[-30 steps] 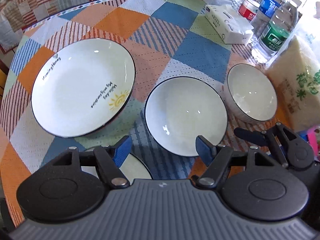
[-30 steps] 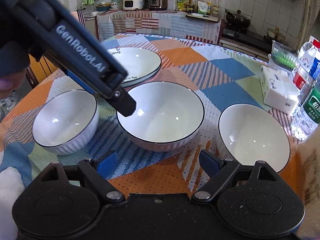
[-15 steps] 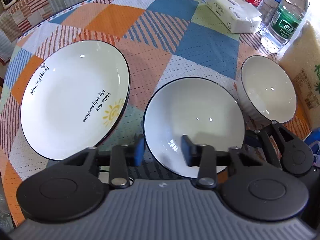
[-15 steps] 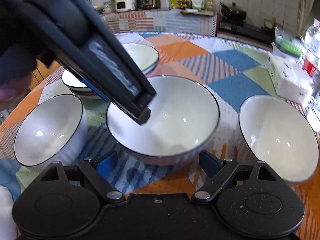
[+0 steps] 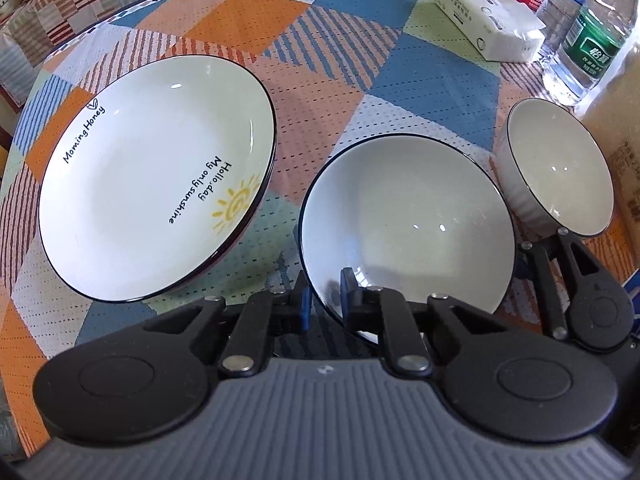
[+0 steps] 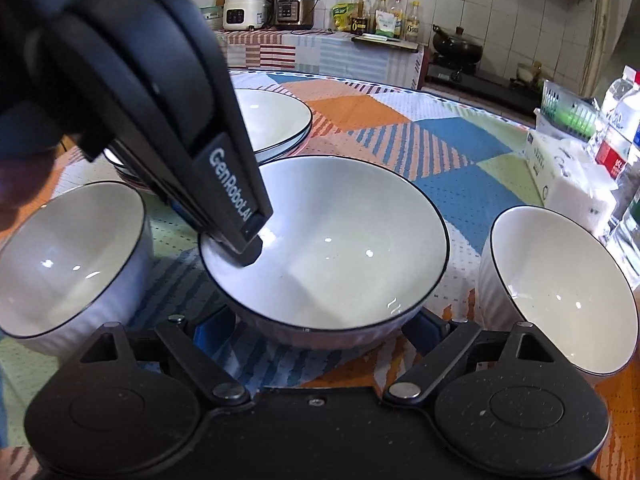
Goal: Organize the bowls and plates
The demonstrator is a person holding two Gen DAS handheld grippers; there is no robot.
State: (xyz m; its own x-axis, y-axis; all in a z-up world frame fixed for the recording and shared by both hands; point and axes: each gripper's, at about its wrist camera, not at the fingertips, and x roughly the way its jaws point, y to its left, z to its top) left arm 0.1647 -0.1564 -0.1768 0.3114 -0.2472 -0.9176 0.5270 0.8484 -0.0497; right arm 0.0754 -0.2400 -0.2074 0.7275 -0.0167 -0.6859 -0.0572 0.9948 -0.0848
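A large white bowl (image 5: 408, 220) with a dark rim stands mid-table. My left gripper (image 5: 325, 300) is closing tight on its near-left rim, one blue pad inside and one outside; the right wrist view shows it reaching down onto that rim (image 6: 252, 248). My right gripper (image 6: 320, 332) is open, its fingers spread wide on either side of the large bowl's (image 6: 340, 240) near wall. Two small white bowls flank it, one on the left (image 6: 68, 256) and one on the right (image 6: 560, 292). A stack of printed plates (image 5: 152, 176) lies behind on the left.
A tissue pack (image 5: 488, 28), water bottles (image 5: 588, 48) and a rice bag (image 5: 624, 140) crowd the table's right side. The round table's patchwork cloth (image 5: 360, 60) runs to its far edge. A counter with cookers (image 6: 280, 8) stands beyond.
My left gripper came down and shut on the large bowl's rim. My right gripper moved in closer to that bowl and stayed open.
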